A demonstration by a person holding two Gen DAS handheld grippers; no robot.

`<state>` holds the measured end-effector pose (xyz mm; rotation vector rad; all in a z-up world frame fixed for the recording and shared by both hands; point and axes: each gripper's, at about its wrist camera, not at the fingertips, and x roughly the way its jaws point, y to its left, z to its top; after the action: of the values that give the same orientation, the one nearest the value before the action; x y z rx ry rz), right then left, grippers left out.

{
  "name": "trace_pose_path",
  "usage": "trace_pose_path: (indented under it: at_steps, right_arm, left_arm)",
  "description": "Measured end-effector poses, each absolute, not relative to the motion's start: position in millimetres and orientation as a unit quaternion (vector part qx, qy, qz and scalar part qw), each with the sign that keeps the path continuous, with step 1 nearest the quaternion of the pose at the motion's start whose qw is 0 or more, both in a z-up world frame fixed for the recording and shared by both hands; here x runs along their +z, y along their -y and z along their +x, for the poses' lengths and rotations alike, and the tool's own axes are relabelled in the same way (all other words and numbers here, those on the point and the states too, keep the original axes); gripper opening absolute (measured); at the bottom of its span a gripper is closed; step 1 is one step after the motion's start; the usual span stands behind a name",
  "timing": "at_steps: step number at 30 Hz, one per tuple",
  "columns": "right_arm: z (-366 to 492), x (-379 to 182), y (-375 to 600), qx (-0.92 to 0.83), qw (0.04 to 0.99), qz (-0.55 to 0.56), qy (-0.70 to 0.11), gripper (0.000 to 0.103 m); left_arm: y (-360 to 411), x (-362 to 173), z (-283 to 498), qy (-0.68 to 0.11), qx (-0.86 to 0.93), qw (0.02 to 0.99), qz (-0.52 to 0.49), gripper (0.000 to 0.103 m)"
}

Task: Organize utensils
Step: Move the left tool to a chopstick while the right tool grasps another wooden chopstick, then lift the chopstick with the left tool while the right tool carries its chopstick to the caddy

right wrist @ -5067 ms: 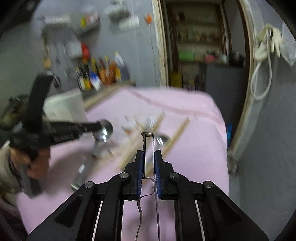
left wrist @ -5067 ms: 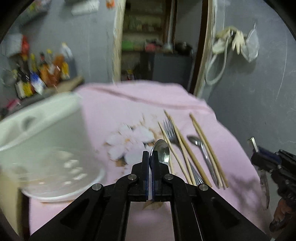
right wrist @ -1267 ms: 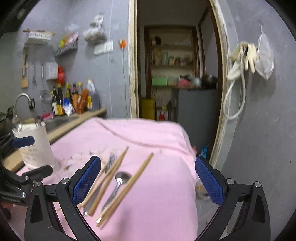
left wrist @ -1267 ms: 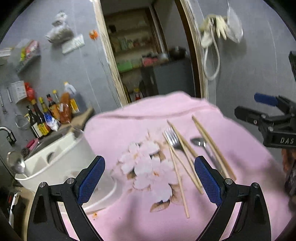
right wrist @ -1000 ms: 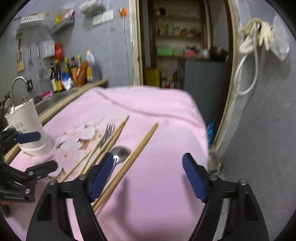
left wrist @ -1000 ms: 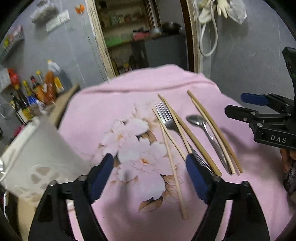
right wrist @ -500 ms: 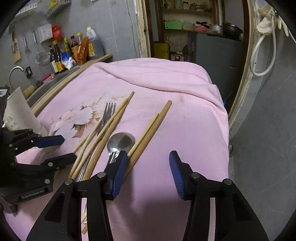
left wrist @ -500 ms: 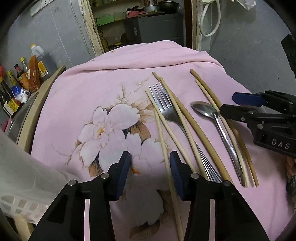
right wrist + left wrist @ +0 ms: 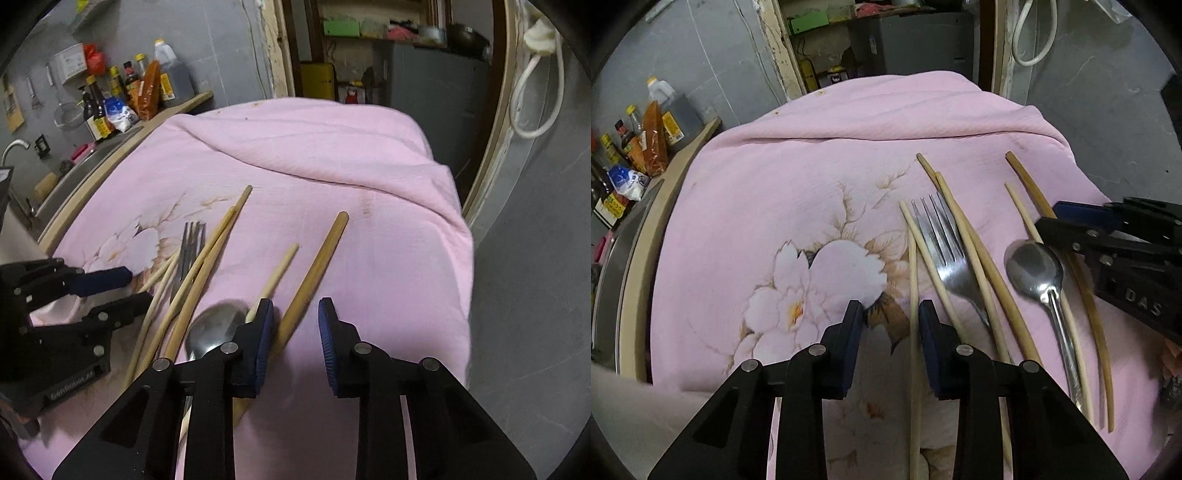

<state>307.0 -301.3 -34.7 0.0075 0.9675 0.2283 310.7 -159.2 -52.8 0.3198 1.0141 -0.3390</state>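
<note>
Both tongs lowered, closing | spoon [image 9: 214, 328] handle hidden by right tongs [image 9: 295, 332]

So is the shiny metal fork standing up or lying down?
Lying down. The shiny metal fork rests flat on the pink flowered cloth, between pale wooden chopsticks.

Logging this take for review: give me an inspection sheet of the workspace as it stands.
Surface: pink floral cloth, rumpled at the far edge.
Job's things: fork, spoon and six chopsticks lying side by side.
Clutter: nothing seen on the cloth.
Grippers: left gripper closing around the leftmost chopstick, pads not yet pressing; right gripper closing around the thick chopstick, pads not yet pressing.
Cables: white hose hanging on the wall.
Surroundings: bottles on a counter, doorway with shelves beyond.
</note>
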Motion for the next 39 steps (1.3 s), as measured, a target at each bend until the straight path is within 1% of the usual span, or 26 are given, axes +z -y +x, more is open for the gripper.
trace_pose_path:
  at_steps: [3, 5, 6, 7, 13, 17, 20, 23, 26, 30, 34, 39]
  right_arm:
    - [320, -35, 301, 0.111, 0.870, 0.014, -0.481, 0.021]
    - [326, -35, 300, 0.113, 0.866, 0.021, -0.487, 0.020]
    - [328, -36, 300, 0.110, 0.865, 0.023, -0.489, 0.018]
    - [328, -36, 300, 0.107, 0.864, 0.024, -0.491, 0.016]
    - [318, -34, 311, 0.118, 0.862, 0.089, -0.485, 0.005]
    - [301, -30, 320, 0.128, 0.868, 0.121, -0.464, 0.005]
    - [283, -22, 321, 0.140, 0.879, 0.131, -0.437, 0.005]
    - [258, -7, 310, 0.153, 0.901, 0.109, -0.392, 0.005]
    - [229, 8, 298, 0.175, 0.923, 0.100, -0.329, 0.005]
    - [196, 28, 280, 0.190, 0.952, 0.083, -0.225, 0.005]
    - [178, 46, 264, 0.210, 0.963, 0.083, -0.149, 0.005]
    - [169, 76, 233, 0.246, 0.963, 0.089, -0.055, 0.005]
  left_arm:
    - [158, -52, 317, -0.493, -0.165, 0.842, 0.144, 0.025]
    - [158, -51, 317, -0.494, -0.171, 0.840, 0.146, 0.017]
    - [158, -51, 317, -0.493, -0.169, 0.840, 0.149, 0.011]
    - [158, -51, 316, -0.494, -0.172, 0.840, 0.148, 0.002]
    - [148, -48, 310, -0.502, -0.184, 0.840, 0.096, 0.002]
    - [135, -40, 292, -0.489, -0.195, 0.848, 0.066, 0.002]
    - [125, -30, 272, -0.457, -0.200, 0.865, 0.052, 0.002]
    - [118, -14, 248, -0.406, -0.200, 0.890, 0.045, 0.002]
    - [108, 3, 225, -0.354, -0.196, 0.914, 0.026, 0.002]
    - [92, 31, 198, -0.275, -0.183, 0.944, -0.009, 0.002]
    - [74, 61, 186, -0.207, -0.174, 0.962, -0.038, 0.002]
    - [47, 95, 183, -0.148, -0.152, 0.975, -0.067, 0.002]
